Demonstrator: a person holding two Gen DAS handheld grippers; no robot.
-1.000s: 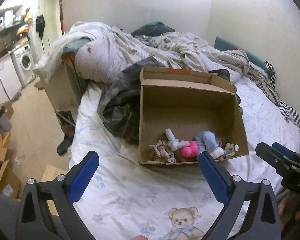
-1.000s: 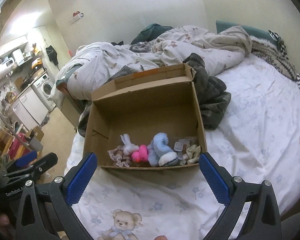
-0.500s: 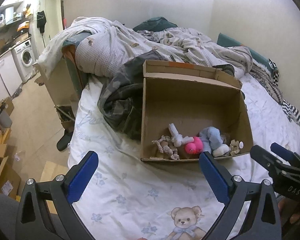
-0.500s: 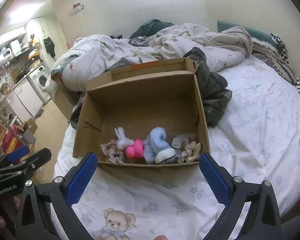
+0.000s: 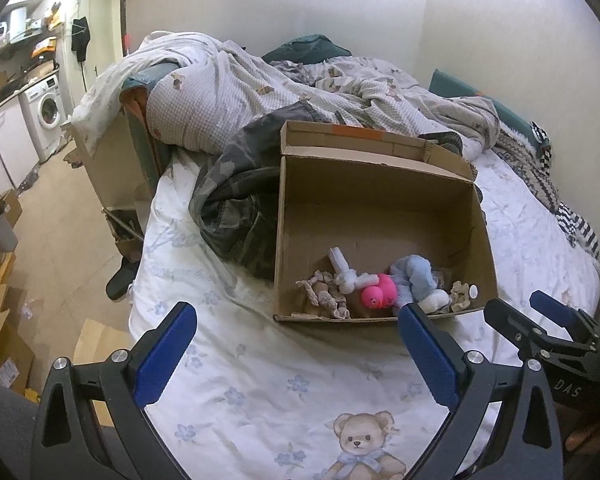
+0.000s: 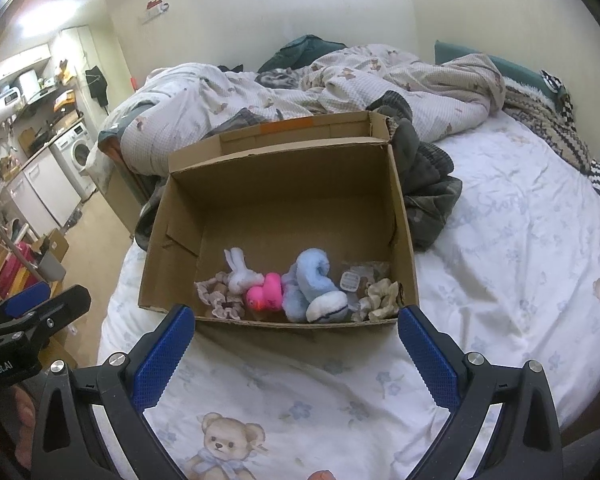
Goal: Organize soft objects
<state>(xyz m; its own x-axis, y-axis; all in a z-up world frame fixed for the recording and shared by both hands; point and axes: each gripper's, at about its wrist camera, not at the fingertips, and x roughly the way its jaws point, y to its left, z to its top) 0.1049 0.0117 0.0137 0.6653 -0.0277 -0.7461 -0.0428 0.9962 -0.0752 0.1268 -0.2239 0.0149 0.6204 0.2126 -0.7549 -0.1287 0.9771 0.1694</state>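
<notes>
**Both tools hanging empty over the bed, soft toys lying in the box**

The left tool [image 5: 296, 332] is hovering with its blue-padded jaws spread wide and pinching nothing, and the right tool [image 6: 296, 334] is doing the same. Both are hanging above the white flower-and-bear printed bed sheet [image 6: 500, 264], just short of the open brown cardboard box [image 6: 284, 200].

The soft things are lying in a row along the box's near wall: a beige ruffled scrunchie [image 6: 218, 300], a small white plush rabbit [image 6: 238, 272], a bright pink plush duck [image 6: 266, 292], a light blue rolled plush piece with a white end [image 6: 312, 286], and a cream scrunchie [image 6: 380, 296] in the right corner.

The likely trouble is crowding. The items are touching, so a wide jaw reaching in is likely to catch two at once or snag on the low cardboard lip. The box is sitting on a yielding mattress, so pushing against it could tip or slide it toward the dark camouflage-patterned garment [image 5: 236, 200] beside it.
</notes>
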